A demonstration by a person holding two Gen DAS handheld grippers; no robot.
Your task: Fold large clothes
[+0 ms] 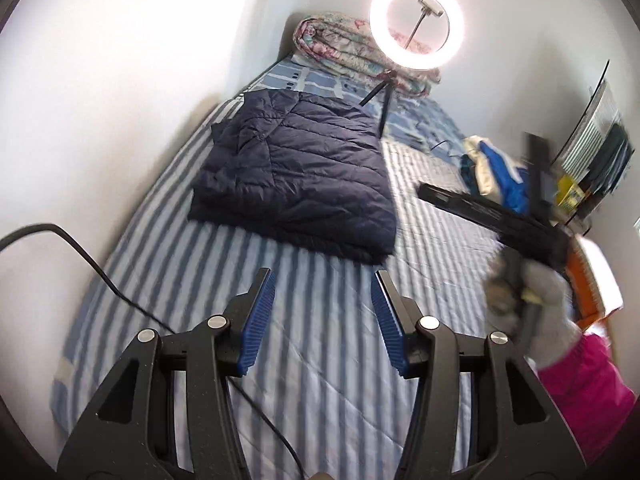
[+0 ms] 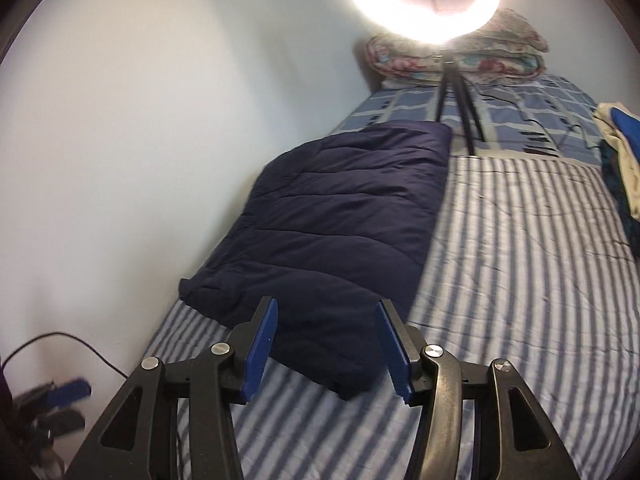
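Observation:
A navy quilted jacket [image 1: 296, 176] lies folded into a flat rectangle on the striped bed [image 1: 320, 360], close to the wall. My left gripper [image 1: 322, 284] hovers open over the bare sheet just short of the jacket's near edge, with nothing between its blue pads. In the right wrist view the jacket [image 2: 340, 232] stretches away along the wall. My right gripper [image 2: 326, 312] is open above its near corner, holding nothing. A grey-gloved hand [image 1: 532, 292] with a pink sleeve [image 1: 588, 384] appears blurred at the right of the left wrist view.
A ring light [image 1: 416, 28] on a tripod stands on the bed behind the jacket, before a rolled floral quilt [image 1: 348, 48]. A pile of clothes [image 1: 492, 164] sits at the bed's right side. A black cable [image 1: 80, 256] runs along the left. The white wall [image 2: 140, 140] borders the bed.

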